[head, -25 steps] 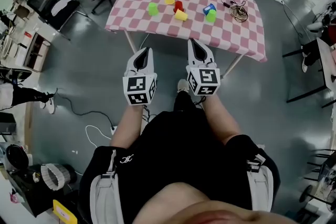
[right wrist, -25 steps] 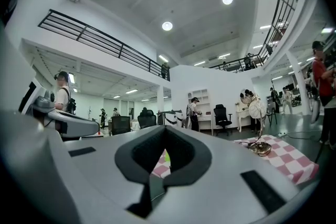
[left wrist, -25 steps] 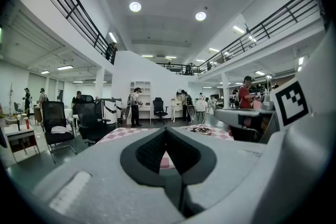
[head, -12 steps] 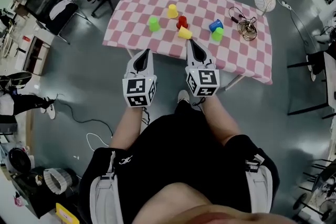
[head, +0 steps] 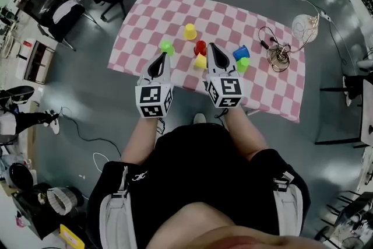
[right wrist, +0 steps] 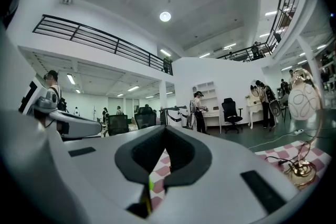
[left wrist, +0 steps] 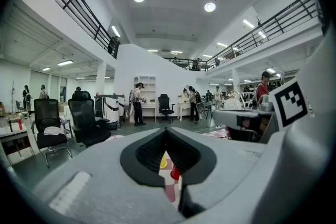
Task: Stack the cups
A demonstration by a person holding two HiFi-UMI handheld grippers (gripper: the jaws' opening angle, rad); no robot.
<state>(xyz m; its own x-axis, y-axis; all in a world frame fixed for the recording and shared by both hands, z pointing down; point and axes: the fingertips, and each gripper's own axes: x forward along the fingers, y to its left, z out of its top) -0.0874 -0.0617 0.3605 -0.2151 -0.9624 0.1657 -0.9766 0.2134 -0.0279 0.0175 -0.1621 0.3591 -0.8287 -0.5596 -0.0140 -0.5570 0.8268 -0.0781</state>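
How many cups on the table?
6. Left green cup; far yellow cup; red cup and near yellow cup mid-table; blue cup and right green cup at right. The right tool may hide more.

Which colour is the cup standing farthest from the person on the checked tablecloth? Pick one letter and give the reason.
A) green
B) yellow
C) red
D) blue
B: in the head view the yellow plastic cup stands alone on the pink-and-white checked tablecloth, farther from the person than the red plastic cup and every other cup.
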